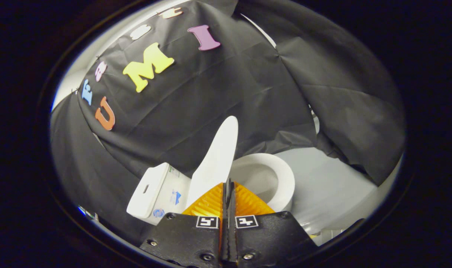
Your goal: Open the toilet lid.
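Presently: toilet lid (217, 156) raised, long axis upright, just ahead of gripper (228, 186); 2 fingers pressed together, holding nothing; bowl (282, 175) beyond.

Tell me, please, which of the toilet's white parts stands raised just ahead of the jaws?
The lid, tilted up between the tank and the seat ring. The gripper, jaws together, holds nothing.

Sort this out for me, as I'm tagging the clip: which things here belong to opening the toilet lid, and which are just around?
Job: toilet lid, raised; toilet bowl; gripper, fingers together, nothing between them.
Around: cistern; black cloth wall; pale floor.
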A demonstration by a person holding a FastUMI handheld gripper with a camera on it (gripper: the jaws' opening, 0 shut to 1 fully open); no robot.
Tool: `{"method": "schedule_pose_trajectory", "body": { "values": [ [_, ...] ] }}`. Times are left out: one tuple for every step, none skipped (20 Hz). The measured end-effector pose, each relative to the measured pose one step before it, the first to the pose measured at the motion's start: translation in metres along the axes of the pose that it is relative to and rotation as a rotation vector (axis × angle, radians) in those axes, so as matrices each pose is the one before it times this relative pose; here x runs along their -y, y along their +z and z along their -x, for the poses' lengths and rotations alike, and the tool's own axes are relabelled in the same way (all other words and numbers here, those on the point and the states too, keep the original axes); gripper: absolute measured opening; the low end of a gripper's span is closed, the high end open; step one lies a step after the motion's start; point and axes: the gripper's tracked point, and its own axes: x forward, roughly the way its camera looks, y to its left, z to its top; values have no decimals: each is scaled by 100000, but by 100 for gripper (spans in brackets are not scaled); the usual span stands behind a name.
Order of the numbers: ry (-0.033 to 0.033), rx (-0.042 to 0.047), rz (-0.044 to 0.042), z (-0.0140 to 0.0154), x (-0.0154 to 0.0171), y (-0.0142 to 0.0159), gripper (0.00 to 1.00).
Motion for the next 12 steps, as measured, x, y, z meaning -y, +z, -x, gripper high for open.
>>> {"method": "schedule_pose_trajectory", "body": {
  "values": [
    [-1015, 972, 3041, 209, -601, 59, 4],
    [-865, 444, 1787, 128, -466, 279, 4],
    [89, 1121, 1745, 283, -748, 189, 4],
    [523, 504, 416, 245, -746, 345, 4],
    [547, 416, 251, 143, -690, 211, 4],
    [290, 223, 489, 63, -582, 169, 4],
    [-81, 354, 883, 54, -416, -63, 4],
    [-394, 403, 1477, 62, -382, 75, 4],
    [-339, 451, 1016, 30, -394, 78, 4],
    [-182, 374, 846, 54, -398, 130, 4],
    [309, 413, 256, 129, -373, 44, 4],
    [217, 438, 116, 253, -388, 187, 4]
  ]
}}
